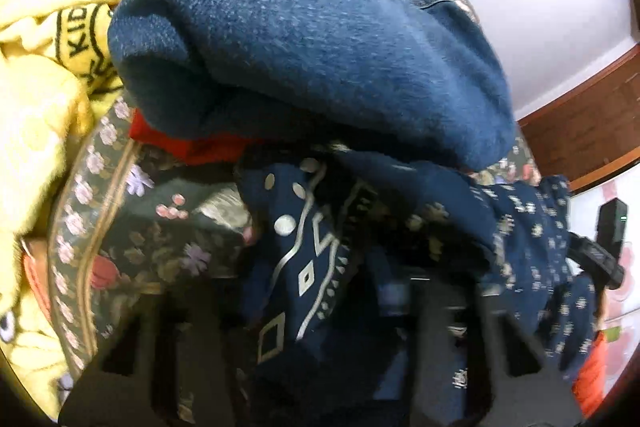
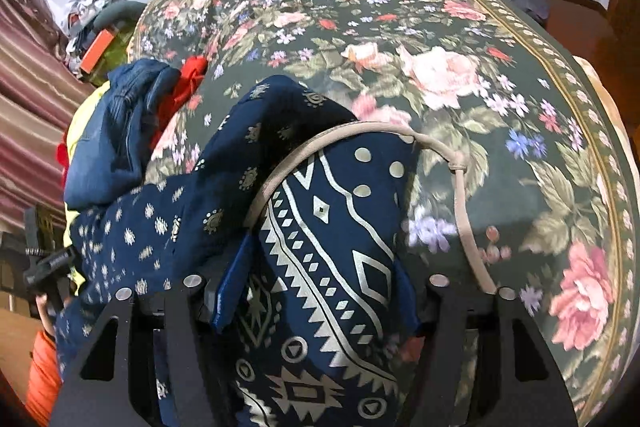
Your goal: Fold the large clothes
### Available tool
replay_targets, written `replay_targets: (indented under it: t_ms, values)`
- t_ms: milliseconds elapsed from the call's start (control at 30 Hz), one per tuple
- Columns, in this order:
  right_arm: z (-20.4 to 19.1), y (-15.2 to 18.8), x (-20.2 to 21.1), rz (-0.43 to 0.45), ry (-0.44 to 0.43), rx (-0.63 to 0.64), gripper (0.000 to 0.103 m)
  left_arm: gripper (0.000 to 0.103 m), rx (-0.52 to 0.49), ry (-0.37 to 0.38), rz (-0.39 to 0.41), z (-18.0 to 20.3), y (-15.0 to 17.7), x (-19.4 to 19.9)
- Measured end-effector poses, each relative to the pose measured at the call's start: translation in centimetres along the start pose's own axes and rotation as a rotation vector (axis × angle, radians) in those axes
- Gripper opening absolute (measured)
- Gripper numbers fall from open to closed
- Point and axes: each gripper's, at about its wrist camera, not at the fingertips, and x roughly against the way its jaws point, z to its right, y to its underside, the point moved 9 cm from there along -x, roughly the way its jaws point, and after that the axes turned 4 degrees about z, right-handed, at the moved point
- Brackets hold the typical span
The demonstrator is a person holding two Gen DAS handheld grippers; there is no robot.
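In the left wrist view, a yellow printed cloth (image 1: 44, 75) lies bunched at the far left on the floral bedspread (image 1: 120, 239). Just right of it a folded blue denim garment (image 1: 304, 39) sits on top of a red cloth (image 1: 192, 147). Below the denim, the navy patterned garment (image 1: 304, 267) drapes over the left gripper (image 1: 320, 355) — its black fingers are mostly covered by the fabric, so whether it is clamped on the cloth cannot be told. A white wall and a brown wooden frame (image 1: 588, 123) fill the right edge.

In the right wrist view, striped curtains (image 2: 28, 99) hang at the left, with the denim and the red cloth beside them on the bed. The navy garment runs from lower left to the centre, its white geometric border bunched between the fingers of the right gripper (image 2: 316, 307), which pinches the fabric. A beige cord (image 2: 460, 187) loops over the garment — it trails onto the bedspread, which spreads rightward under pink roses.
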Motion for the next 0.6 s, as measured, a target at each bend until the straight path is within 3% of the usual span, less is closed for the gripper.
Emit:
replay_targets:
  t_ms: [33, 133, 233, 433, 600]
  values:
    - [-0.4, 0.0, -0.1, -0.007, -0.019, 0.003, 0.034, 0.013, 0.004, 0.009, -0.001, 0.1, 0.0, 0.1]
    - [-1.4, 0.0, 0.4, 0.010, -0.031, 0.011, 0.019, 0.006, -0.027, -0.034, 0.022, 1.0, 0.4, 1.3]
    - [-2.9, -0.2, 2.5, 0.079, -0.036, 0.061, 0.017, 0.006, -0.116, -0.089, 0.090, 3.2, 1.0, 4.1]
    - [-6.1, -2.0, 8.2, 0.209, -0.076, 0.123, 0.015, 0.005, -0.289, -0.168, 0.276, 8.6, -1.5, 11.8]
    - [-8.3, -4.2, 11.7, 0.321, -0.058, 0.178, 0.012, 0.005, -0.322, -0.131, 0.413, 12.5, -6.1, 17.3]
